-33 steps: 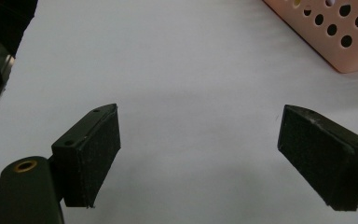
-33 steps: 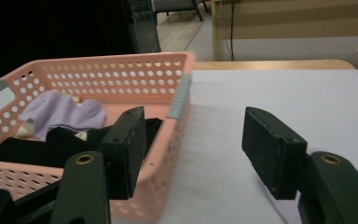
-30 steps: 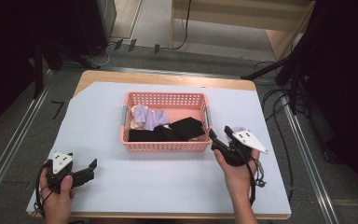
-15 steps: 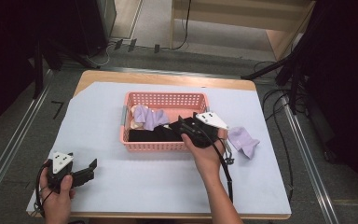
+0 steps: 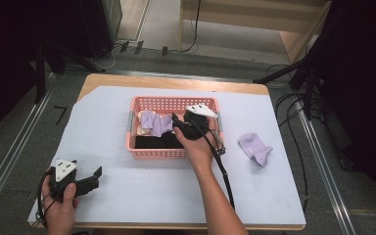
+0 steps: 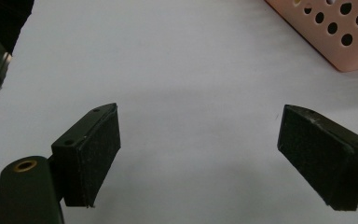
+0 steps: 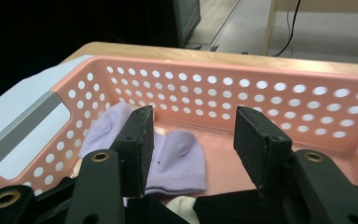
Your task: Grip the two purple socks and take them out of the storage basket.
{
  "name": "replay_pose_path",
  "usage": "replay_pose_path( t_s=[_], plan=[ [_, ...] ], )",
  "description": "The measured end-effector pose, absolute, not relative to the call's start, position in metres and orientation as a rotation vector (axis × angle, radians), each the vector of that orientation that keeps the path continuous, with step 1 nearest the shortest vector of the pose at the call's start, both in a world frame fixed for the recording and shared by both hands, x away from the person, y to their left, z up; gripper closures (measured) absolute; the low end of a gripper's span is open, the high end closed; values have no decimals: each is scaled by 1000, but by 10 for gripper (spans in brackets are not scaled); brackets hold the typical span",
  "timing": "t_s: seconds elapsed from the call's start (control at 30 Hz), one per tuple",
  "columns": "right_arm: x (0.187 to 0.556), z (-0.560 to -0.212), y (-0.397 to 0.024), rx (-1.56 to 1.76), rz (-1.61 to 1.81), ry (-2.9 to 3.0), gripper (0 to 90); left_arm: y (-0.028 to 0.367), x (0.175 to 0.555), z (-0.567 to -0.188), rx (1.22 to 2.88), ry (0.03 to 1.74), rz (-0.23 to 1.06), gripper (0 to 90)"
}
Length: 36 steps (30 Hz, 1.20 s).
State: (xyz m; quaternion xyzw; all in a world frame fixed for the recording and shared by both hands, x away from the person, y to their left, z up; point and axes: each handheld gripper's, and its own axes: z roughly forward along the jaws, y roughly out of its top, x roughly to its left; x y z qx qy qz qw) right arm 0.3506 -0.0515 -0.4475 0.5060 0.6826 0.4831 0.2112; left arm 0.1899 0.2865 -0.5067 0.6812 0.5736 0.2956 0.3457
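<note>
A lilac sock lies in the left part of the pink basket on black and cream garments, in the middle of the table. The right gripper hangs just above it, its jaws having just been closing with nothing pinched between them. A second lilac sock lies on the table right of the basket, and the left gripper rests at the near left with jaws wide apart and empty.

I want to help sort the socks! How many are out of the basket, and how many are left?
One lilac sock already lies on the white table cover, right of the pink perforated plastic basket. The right tongs, jaws just closing with nothing gripped, reach toward a second lilac sock inside. Black socks and a cream one remain. The left tongs wait open.
</note>
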Motion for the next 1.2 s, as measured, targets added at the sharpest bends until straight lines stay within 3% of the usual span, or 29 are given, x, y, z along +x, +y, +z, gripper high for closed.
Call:
replay_pose_path(
  t_s=[0.7, 1.1, 1.2],
  plan=[
    [377, -454, 34, 1531, 1054, 2341, 599, 287, 190, -507, 1764, 1486, 768, 144],
    [398, -458, 45, 1700, 828, 2443, 626, 287, 189, -507, 1764, 1486, 769, 143],
    [401, -458, 46, 1697, 842, 2467, 726, 287, 190, -507, 1766, 1484, 768, 143]
  ],
)
